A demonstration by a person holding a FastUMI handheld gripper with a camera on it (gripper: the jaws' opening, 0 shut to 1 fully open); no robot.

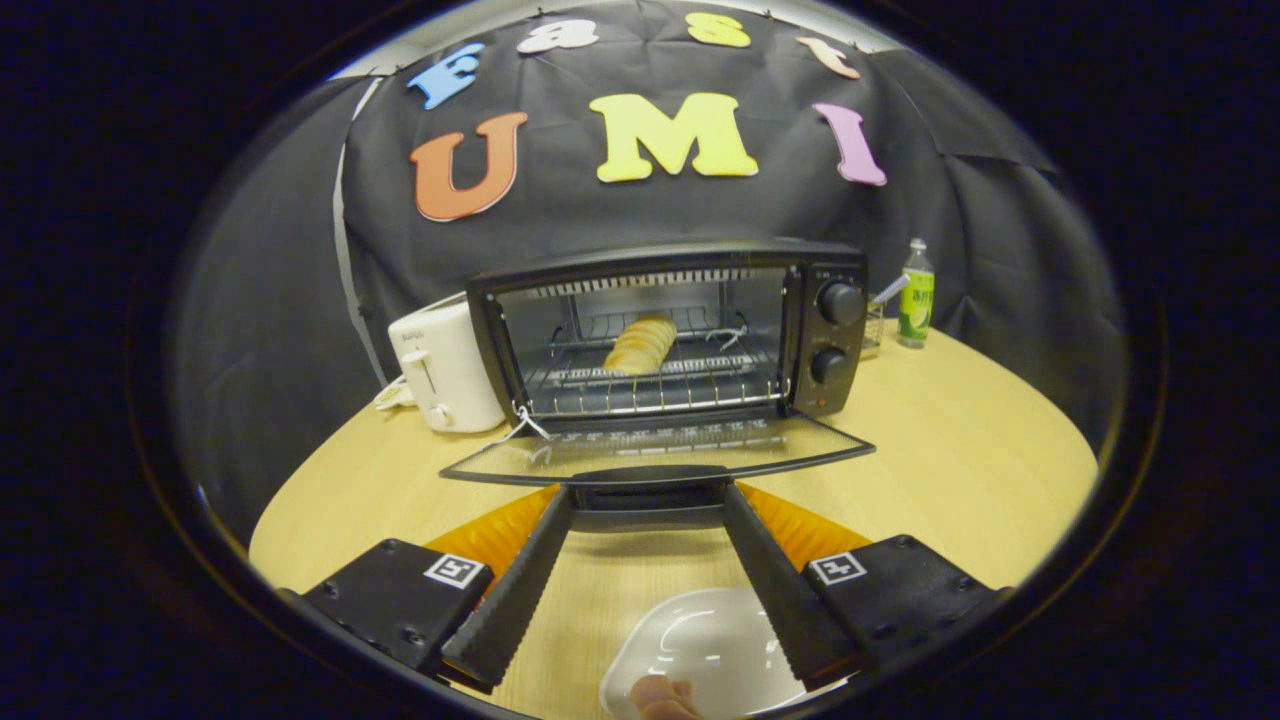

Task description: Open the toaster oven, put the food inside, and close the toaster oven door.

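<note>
The toaster oven (670, 335) is sitting open mid-frame with bread (641, 344) lying on its rack. The tool (647, 492) is gaping wide, holding nothing, tips by the door handle (648, 477). A white bowl (700, 650) is sitting below on the tabletop (960, 450)

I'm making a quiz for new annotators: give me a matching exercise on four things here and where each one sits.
Things:
1. bread
2. white toaster
3. green bottle
4. white dish

Places:
A. beside the oven's knob side, by the wall
B. on the oven rack
C. under the open gripper, nearest the camera
D. beside the oven's hinge-free side, opposite the knobs

Pairs: 1-B, 2-D, 3-A, 4-C
</note>
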